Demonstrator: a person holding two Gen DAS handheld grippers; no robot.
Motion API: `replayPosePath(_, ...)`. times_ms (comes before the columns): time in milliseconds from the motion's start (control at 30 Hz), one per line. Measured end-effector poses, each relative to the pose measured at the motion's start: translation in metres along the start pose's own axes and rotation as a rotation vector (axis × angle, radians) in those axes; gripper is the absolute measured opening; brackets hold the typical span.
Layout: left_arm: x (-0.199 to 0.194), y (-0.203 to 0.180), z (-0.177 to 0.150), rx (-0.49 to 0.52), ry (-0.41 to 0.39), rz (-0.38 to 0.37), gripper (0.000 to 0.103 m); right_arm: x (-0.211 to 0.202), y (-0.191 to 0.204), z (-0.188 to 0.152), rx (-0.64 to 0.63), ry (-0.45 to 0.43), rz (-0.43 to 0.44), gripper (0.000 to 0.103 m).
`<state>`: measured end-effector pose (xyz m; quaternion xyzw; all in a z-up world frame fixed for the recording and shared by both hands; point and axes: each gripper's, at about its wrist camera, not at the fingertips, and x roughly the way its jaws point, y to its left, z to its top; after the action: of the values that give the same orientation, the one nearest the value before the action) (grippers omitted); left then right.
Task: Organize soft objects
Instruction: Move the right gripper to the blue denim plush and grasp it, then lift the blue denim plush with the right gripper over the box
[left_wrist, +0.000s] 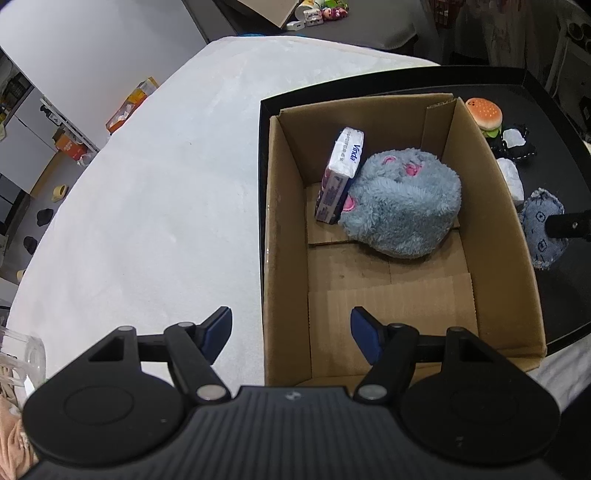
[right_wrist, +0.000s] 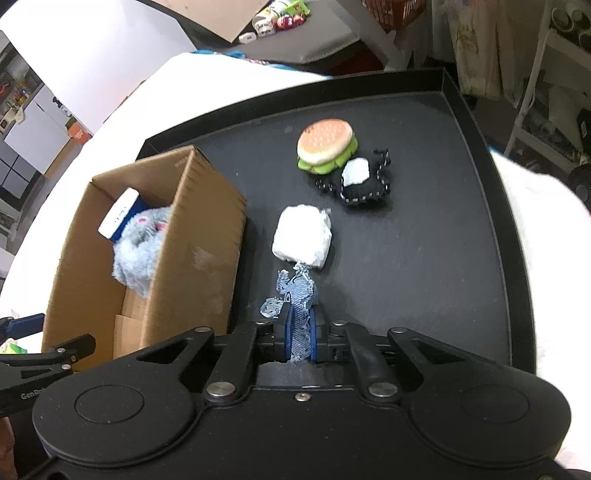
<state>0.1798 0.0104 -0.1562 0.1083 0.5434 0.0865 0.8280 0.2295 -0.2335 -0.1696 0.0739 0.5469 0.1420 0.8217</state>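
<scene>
A black tray (right_wrist: 480, 206) rests on a white-covered table (left_wrist: 147, 192), and a cardboard box (left_wrist: 284, 221) stands on the tray's left part. Only the left wrist view looks down to the box floor, where a grey plush toy (left_wrist: 402, 206) lies against a tissue pack (left_wrist: 341, 173). The right wrist view alone shows the whole open tray: a white pouch (right_wrist: 303, 236), a burger toy (right_wrist: 327, 144) touching a black-and-white pouch (right_wrist: 364, 182). The left gripper (left_wrist: 291, 334) hangs released over the box's near left wall. The right gripper (right_wrist: 299, 336) is clenched on a frayed denim pouch (right_wrist: 297, 295), just beside the box.
</scene>
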Motion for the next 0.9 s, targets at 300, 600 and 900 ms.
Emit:
replayPosePath(300,-0.007,0.009,-0.004,-0.03,-0.027,-0.031,0.069,-0.025,0.013,0.004,-0.036,-0.05,-0.013,0.001)
replayPosePath(600,-0.008,0.021,-0.007,-0.073,-0.034,-0.065,0.069,-0.051,0.037,0.014,-0.084,-0.105,-0.02,0.001)
replayPosePath(900,-0.005,0.028,-0.009,-0.093,-0.03,-0.098,0.069,-0.078,0.071,0.025,-0.14,-0.16,-0.005,0.001)
